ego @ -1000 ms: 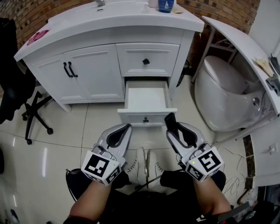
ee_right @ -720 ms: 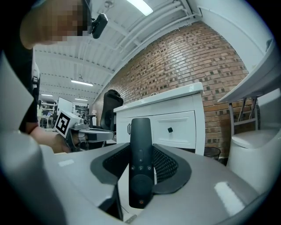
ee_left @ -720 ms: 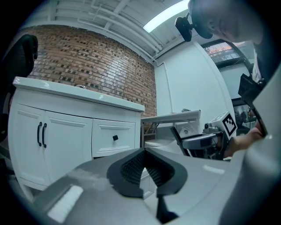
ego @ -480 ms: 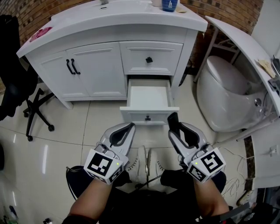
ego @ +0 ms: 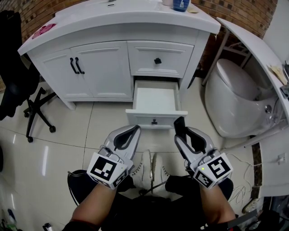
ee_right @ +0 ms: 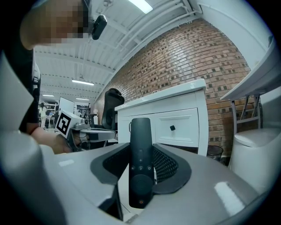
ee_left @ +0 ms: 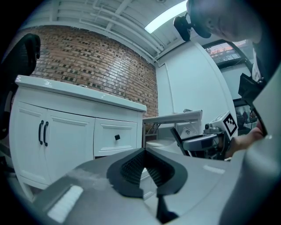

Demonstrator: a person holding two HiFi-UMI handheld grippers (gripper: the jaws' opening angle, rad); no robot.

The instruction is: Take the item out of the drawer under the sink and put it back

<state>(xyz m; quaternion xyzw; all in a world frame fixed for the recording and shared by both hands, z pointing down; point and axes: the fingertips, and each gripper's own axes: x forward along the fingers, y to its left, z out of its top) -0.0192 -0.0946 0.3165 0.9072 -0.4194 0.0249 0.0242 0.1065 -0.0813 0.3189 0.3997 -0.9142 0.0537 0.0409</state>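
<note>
A white vanity (ego: 104, 67) stands on a glossy tiled floor (ego: 58, 135) against a brick wall (ego: 244, 13), its lower drawer (ego: 156, 118) pulled open. The right claw (ego: 184, 134) grips a black remote (ee_right: 140, 162) just short of the drawer front. The left claw (ego: 134, 130) is closed and empty. Both sit where they were a second ago.

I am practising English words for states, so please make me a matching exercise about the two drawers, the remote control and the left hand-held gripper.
1 upper drawer
2 lower drawer
3 remote control
4 left hand-held gripper

a pulled open
b jaws together, empty
c closed
d clamped in the right hand-held gripper

Pairs: 1-c; 2-a; 3-d; 4-b
</note>
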